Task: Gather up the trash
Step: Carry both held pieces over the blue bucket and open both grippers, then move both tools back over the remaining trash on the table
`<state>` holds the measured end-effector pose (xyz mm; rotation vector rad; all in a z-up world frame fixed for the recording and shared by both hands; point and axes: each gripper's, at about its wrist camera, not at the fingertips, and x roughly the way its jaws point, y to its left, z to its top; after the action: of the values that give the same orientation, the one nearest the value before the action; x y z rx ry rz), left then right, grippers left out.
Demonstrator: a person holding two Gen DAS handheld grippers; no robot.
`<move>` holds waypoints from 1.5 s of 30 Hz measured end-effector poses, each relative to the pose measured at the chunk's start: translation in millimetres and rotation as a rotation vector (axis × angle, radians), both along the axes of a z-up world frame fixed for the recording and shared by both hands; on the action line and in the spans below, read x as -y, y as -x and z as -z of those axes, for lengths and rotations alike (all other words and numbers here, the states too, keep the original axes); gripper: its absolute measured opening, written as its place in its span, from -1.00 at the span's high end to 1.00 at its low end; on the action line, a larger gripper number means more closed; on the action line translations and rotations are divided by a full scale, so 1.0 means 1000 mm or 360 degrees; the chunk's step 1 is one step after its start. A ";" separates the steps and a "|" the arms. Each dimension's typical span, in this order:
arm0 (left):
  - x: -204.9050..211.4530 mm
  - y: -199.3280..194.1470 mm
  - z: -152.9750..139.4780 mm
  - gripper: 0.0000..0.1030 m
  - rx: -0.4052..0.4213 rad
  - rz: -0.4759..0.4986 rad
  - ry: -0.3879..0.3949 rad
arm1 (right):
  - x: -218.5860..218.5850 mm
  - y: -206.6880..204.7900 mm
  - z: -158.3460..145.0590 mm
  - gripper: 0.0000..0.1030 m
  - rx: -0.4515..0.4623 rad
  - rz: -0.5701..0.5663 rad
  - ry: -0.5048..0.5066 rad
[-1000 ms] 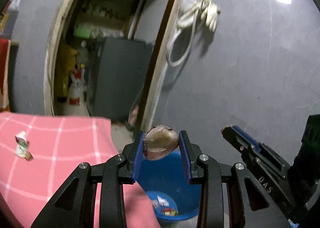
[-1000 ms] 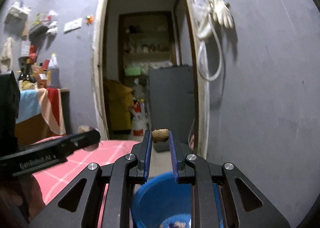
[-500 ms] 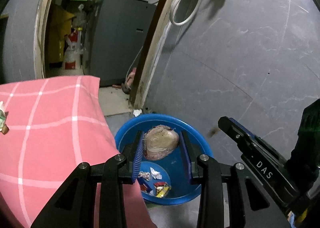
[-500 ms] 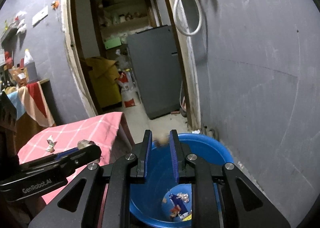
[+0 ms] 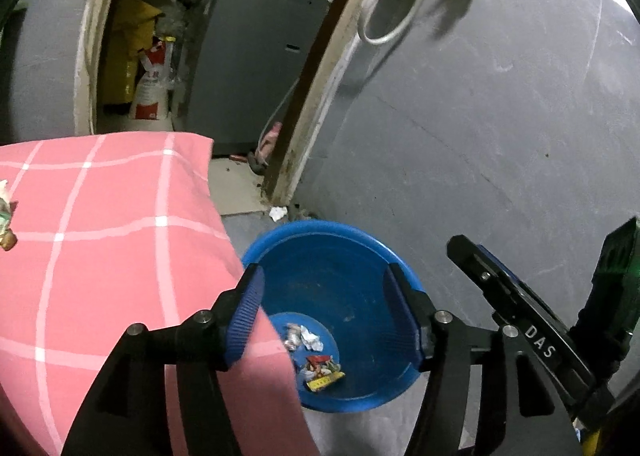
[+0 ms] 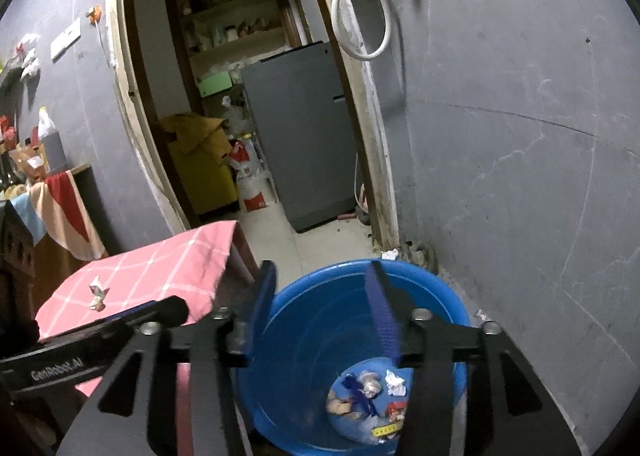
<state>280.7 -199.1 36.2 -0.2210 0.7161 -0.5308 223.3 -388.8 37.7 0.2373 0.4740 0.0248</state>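
The left hand-held gripper (image 5: 322,312) and the right hand-held gripper (image 6: 320,308) both hang over the blue bucket (image 6: 440,296) on the floor. Their jaws are opening, with nothing between them. Bits of trash (image 6: 372,396) lie at the bottom of the bucket. To the left is a desk with a pink checked cloth (image 5: 100,248), and one wrapper (image 6: 97,293) lies on it. Far off, a doorway shows a grey fridge (image 6: 300,128). The wall (image 5: 500,116) is grey.
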 end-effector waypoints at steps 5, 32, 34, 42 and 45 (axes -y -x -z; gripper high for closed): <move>-0.029 0.005 -0.010 -0.40 0.0089 -0.0123 0.0017 | -0.006 0.005 -0.005 -0.45 0.0080 -0.0015 -0.0001; -0.162 0.077 -0.061 -0.93 0.0722 -0.0730 -0.0188 | -0.116 0.036 -0.052 -1.00 0.0824 -0.0392 0.0106; -0.170 0.079 -0.060 -0.93 0.0747 -0.0755 -0.0215 | -0.122 0.035 -0.053 -1.00 0.0839 -0.0414 0.0099; -0.200 0.089 -0.055 -0.93 0.0842 -0.0840 -0.0310 | -0.152 0.034 -0.052 -1.00 0.0903 -0.0515 0.0165; -0.211 0.089 -0.051 -0.93 0.0849 -0.0860 -0.0340 | -0.163 0.031 -0.050 -1.00 0.0894 -0.0570 0.0175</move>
<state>191.3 11.9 86.9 -0.0591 0.1693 0.0158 192.5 -225.8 87.3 0.0282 -0.0479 0.4041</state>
